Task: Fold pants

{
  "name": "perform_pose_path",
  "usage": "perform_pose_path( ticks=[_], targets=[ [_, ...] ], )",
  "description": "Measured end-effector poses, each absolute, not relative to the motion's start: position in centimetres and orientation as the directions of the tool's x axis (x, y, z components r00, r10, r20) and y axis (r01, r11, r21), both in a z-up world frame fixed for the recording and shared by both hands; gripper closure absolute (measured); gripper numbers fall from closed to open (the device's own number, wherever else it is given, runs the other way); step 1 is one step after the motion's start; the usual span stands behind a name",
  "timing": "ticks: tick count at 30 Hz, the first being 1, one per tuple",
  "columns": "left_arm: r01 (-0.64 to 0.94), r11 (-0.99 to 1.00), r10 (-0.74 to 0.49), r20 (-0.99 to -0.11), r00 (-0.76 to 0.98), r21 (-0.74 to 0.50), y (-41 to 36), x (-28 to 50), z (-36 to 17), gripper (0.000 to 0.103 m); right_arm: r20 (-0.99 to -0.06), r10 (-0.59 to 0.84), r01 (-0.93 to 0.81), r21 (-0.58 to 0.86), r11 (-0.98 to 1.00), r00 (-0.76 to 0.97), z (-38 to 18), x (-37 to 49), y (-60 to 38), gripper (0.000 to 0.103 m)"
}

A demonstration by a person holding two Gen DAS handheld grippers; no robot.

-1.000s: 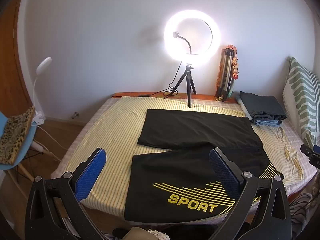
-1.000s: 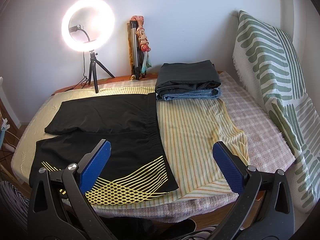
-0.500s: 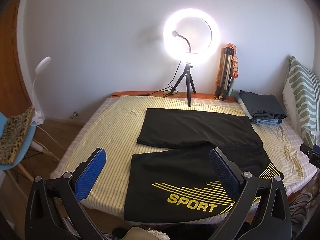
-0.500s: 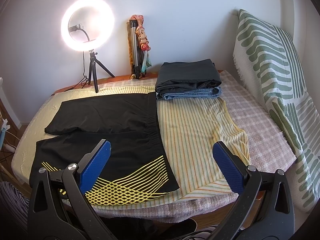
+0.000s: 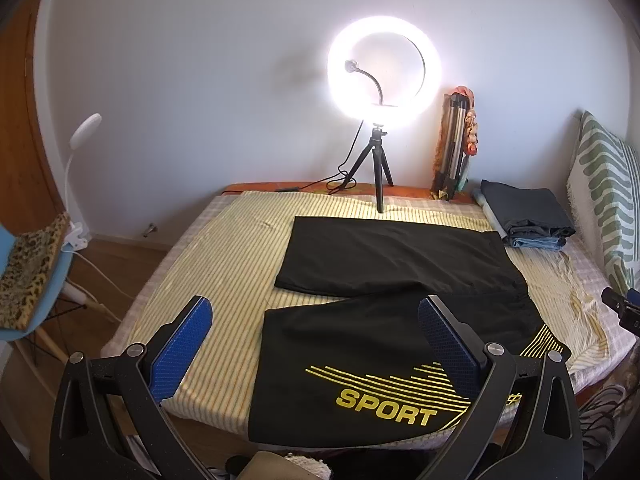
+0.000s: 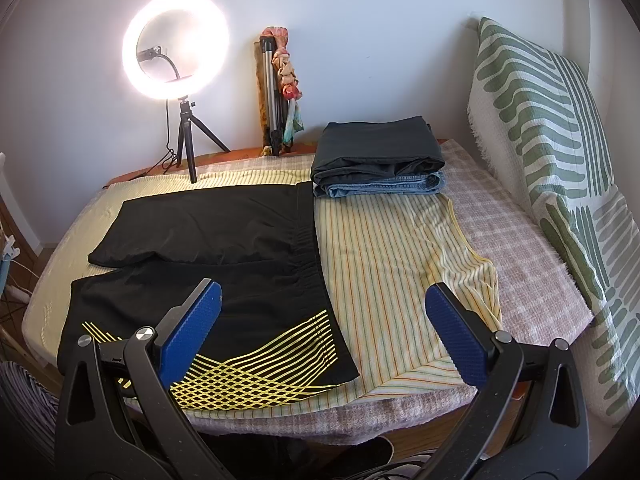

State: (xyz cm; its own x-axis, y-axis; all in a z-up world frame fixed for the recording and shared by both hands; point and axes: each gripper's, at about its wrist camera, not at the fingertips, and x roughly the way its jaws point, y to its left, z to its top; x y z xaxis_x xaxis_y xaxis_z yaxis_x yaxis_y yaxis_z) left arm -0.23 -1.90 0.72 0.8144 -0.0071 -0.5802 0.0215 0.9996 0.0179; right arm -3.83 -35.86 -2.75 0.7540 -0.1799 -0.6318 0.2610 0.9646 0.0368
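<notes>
Left gripper (image 5: 314, 344): fingers spread wide apart, holding nothing, raised above the near edge of the bed (image 5: 224, 264).
Left fingers (image 5: 180, 350): blue ribbed pads; one sits over the striped sheet, the other over the near leg of the pants.
Right gripper (image 6: 320, 334): fingers wide apart, holding nothing, raised above the near edge of the bed.
Right fingers (image 6: 456, 336): one pad sits over the yellow-lined corner of the pants, the other over the striped sheet.
Pants (image 5: 360, 340): black, laid flat on the bed ahead of both pairs of fingers; near leg carries yellow lines and the word SPORT; far leg lies plain and flat beyond it, the two legs splayed slightly apart at the hems.
Waistband (image 6: 308, 240): gathered edge, running away from the right fingers, between them.
Striped sheet (image 6: 384, 264): yellow-striped, under the pants, rumpled beyond the outer right finger.
Folded clothes (image 6: 380, 156): dark garment stacked on denim, far beyond the right fingers, just past the waistband's far end.
Ring light (image 5: 384, 68): lit, on a small tripod at the far edge of the bed, straight ahead of the left fingers.
Pillow (image 6: 560, 152): green-and-white, propped upright, to the outer side of the right fingers.
Blue chair (image 5: 28, 280): off the bed, to the outer side of the left fingers.
</notes>
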Motion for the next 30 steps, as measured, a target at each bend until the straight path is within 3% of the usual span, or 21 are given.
perform_pose_path(
  ticks=[14,22,26,30],
  targets=[
    [0.029,0.998,0.015,-0.600,0.800,0.064,-1.5,-0.1,-0.9,0.000,-0.630,-0.167,0.234,0.024,0.972,0.758,-3.4,-3.8,-35.9,0.000],
    [0.183,0.983,-0.136,-0.685,0.716,-0.003,0.2,1.1,-3.5,0.001,-0.663,-0.104,0.076,-0.071,0.995,0.742,-3.9,-3.5,-35.3,0.000],
    [0.283,0.958,-0.162,-0.734,0.659,0.043,-0.4,1.5,-5.5,0.014,-0.698,-0.071,-0.084,-0.185,0.979,0.713,-5.2,-3.0,-33.8,0.001],
    [0.377,0.924,-0.191,-0.785,0.589,0.059,-1.4,1.7,-7.5,0.029,-0.774,-0.001,-0.260,-0.214,0.942,0.633,-7.4,-2.3,-31.9,0.011]
  ],
)
